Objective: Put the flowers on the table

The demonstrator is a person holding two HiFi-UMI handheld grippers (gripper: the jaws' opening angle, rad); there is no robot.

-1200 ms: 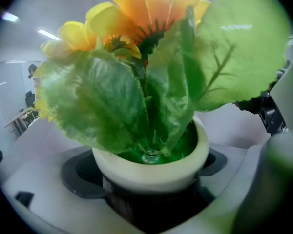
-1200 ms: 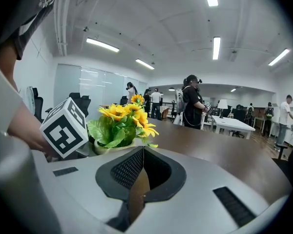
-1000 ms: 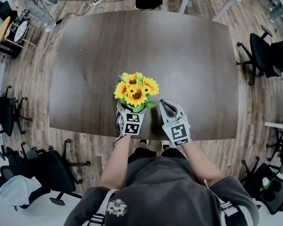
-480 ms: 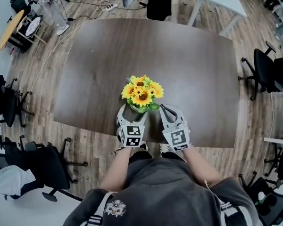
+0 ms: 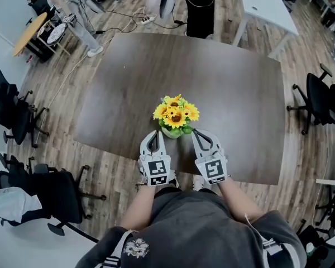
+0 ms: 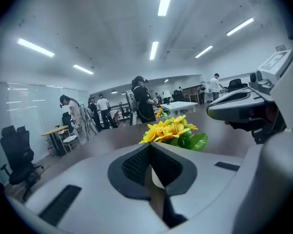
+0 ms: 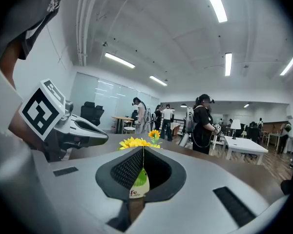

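The flowers (image 5: 176,115) stand free on the table (image 5: 229,82).
The left gripper (image 5: 154,134) and right gripper (image 5: 196,133) are just behind them, jaws together and empty; the left jaws just closed.

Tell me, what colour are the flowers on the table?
The flowers are bright yellow with dark brown centres. The head view shows them best.

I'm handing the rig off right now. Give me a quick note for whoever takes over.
Left gripper: jaws have just closed, shut, nothing between them.
Right gripper: shut, empty.
Flowers stand upright in their pot on the table near its front edge, just ahead of both grippers; neither holds them.
Done: flowers placed. Left: probably only drawing the grippers clear.
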